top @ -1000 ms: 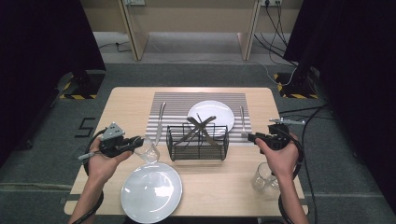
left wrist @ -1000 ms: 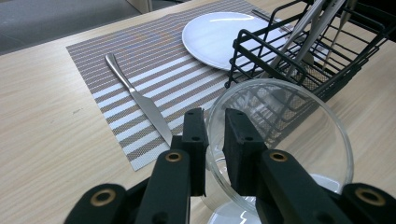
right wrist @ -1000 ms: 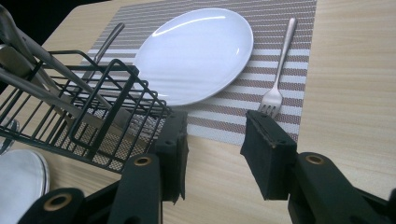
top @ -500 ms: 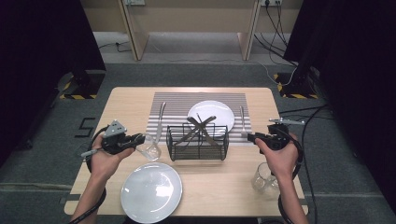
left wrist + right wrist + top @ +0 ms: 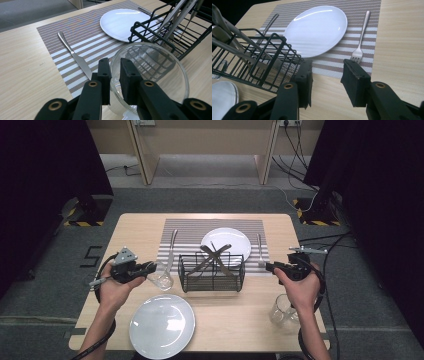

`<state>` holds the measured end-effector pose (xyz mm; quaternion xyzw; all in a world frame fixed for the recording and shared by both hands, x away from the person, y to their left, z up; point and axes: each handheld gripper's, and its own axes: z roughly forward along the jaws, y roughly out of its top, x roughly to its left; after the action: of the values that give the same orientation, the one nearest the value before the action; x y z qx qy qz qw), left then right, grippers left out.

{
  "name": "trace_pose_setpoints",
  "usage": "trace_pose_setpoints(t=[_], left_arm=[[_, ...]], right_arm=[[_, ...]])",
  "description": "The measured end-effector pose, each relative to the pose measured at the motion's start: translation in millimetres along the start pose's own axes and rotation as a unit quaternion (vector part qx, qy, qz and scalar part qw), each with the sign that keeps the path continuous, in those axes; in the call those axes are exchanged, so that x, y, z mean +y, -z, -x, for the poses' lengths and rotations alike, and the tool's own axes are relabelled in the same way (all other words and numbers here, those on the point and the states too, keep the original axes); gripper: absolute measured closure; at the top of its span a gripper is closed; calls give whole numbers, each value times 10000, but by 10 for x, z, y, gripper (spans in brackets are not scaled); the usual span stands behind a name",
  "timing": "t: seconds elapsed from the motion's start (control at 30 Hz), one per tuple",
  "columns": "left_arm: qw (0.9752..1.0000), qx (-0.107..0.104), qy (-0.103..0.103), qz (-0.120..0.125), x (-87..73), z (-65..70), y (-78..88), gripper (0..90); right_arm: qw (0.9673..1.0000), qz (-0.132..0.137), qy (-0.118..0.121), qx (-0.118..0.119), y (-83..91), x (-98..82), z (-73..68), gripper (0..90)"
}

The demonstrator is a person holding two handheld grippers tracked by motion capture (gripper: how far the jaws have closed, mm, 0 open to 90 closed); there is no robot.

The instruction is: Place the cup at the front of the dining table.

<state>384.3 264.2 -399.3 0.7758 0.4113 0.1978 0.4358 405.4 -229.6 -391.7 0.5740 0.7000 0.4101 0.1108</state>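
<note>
- Our left tongs point(image 5: 114, 75) pinch the near rim of a drinking glass point(image 5: 150, 80) at the placemat's point(image 5: 187, 231) left corner, just left of the wire cutlery basket point(image 5: 212, 272).
- Our right tongs point(image 5: 327, 75) gape empty; the fork point(image 5: 361, 37) lies lengthwise straight ahead.
</note>
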Motion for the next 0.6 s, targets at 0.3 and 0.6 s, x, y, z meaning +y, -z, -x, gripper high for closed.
trace_pose_setpoints(t=[0.3, 0.6], left_arm=[[10000, 23, 31, 36, 14, -25, -40, 787], [9999, 58, 52, 64, 28, -46, -55, 787]], right_arm=[[10000, 19, 5, -5, 6, 1, 5, 596], [10000, 31, 1, -13, 11, 5, 8, 596]])
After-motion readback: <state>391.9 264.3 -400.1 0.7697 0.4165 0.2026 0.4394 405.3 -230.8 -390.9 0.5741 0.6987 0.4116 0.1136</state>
